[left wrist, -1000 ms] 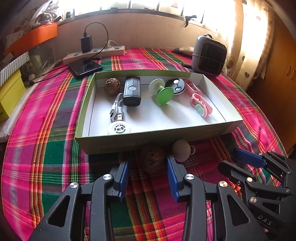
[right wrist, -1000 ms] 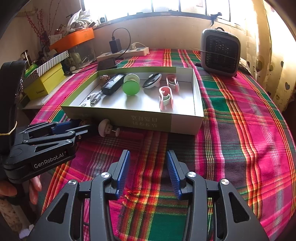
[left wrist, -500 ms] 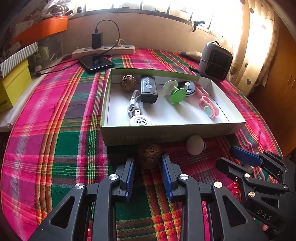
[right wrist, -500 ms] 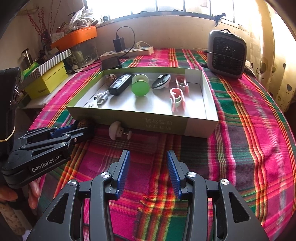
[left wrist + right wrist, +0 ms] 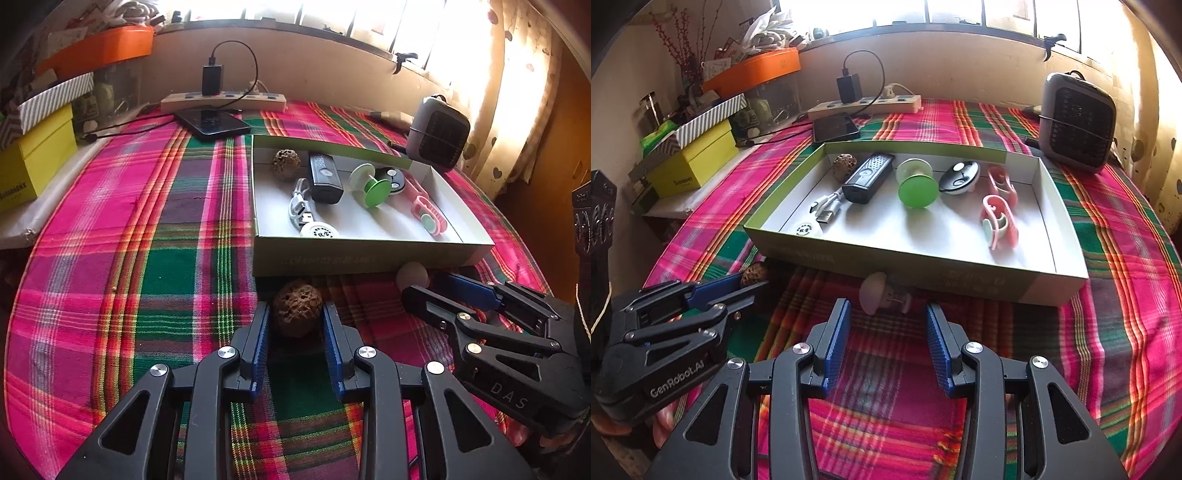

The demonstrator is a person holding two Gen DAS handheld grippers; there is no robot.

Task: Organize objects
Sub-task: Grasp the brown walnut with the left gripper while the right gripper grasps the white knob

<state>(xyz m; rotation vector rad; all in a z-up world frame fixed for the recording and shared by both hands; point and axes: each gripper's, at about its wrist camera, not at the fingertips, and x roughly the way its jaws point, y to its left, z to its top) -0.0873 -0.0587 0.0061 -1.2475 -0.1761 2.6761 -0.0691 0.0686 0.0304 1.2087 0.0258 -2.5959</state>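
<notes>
A brown walnut (image 5: 297, 308) lies on the plaid cloth just in front of the shallow white box (image 5: 354, 254). My left gripper (image 5: 295, 325) has closed on it, both blue pads touching its sides; it also shows in the right wrist view (image 5: 753, 273). A pale mushroom-shaped knob (image 5: 875, 297) lies against the box's front wall. My right gripper (image 5: 886, 325) is open, its fingers on either side just short of the knob. The box (image 5: 1060, 236) holds another walnut (image 5: 845, 161), a black device (image 5: 868, 177), a USB cable, a green spool (image 5: 918, 186) and pink clips (image 5: 997, 218).
A grey heater (image 5: 1076, 122) stands at the back right. A power strip (image 5: 864, 105) with a charger and a phone (image 5: 834, 127) lie behind the box. Yellow, striped and orange boxes (image 5: 694, 158) are stacked at the left edge.
My left gripper has moved forward and closed its fingers around the walnut. My right gripper has moved left and forward, up to the pale knob.
</notes>
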